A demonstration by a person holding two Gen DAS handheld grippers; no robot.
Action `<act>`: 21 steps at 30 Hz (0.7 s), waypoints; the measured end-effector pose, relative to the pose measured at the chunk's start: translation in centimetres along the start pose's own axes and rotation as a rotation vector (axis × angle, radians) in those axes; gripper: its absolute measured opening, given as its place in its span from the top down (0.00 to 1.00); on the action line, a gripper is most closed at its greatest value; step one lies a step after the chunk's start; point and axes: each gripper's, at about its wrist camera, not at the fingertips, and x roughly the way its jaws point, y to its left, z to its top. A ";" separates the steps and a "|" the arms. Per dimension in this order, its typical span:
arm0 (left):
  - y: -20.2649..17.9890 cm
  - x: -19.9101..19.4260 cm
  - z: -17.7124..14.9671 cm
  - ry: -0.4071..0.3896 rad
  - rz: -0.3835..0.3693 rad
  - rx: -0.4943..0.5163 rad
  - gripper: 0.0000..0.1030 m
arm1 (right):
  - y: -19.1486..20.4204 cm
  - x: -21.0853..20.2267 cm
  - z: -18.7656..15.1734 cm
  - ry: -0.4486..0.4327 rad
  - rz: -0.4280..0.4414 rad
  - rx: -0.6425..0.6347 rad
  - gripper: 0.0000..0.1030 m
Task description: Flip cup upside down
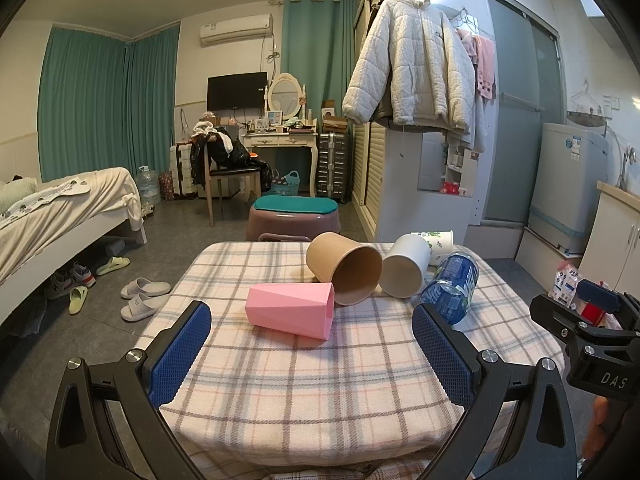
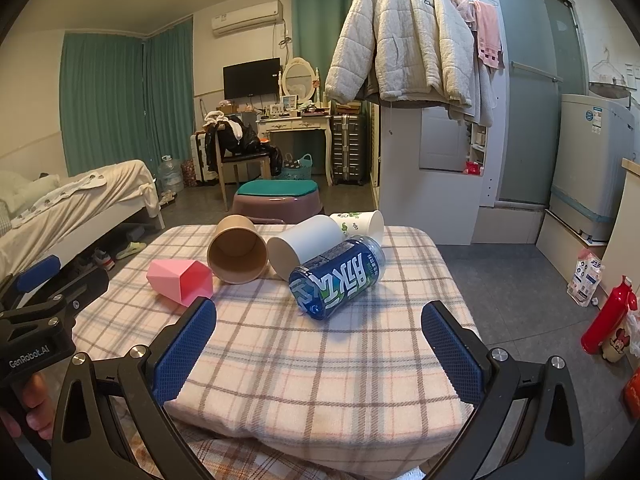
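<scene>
Several cups lie on their sides on a plaid-covered table (image 1: 304,380). A pink faceted cup (image 1: 292,309) (image 2: 180,280) lies nearest, mouth to the right. A brown paper cup (image 1: 345,267) (image 2: 237,249), a white cup (image 1: 405,266) (image 2: 305,244) and a leaf-printed paper cup (image 1: 438,242) (image 2: 362,222) lie behind. A blue-labelled bottle (image 1: 452,286) (image 2: 338,278) lies on its side. My left gripper (image 1: 312,324) is open and empty, short of the pink cup. My right gripper (image 2: 320,326) is open and empty, just short of the bottle.
A purple stool with a teal cushion (image 1: 294,216) stands behind the table. A bed (image 1: 60,208) is at the left, slippers (image 1: 144,296) on the floor. A red bottle (image 2: 608,320) and a washing machine (image 2: 592,160) are at the right.
</scene>
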 end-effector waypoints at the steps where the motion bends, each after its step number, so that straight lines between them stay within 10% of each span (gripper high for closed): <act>1: 0.0 0.0 0.0 0.000 0.001 0.000 0.00 | 0.1 0.0 -0.1 0.001 0.002 0.000 0.00; 21: -1.0 2.8 3.0 0.021 0.054 -0.006 0.00 | -4.1 2.4 4.8 0.059 0.065 -0.088 0.00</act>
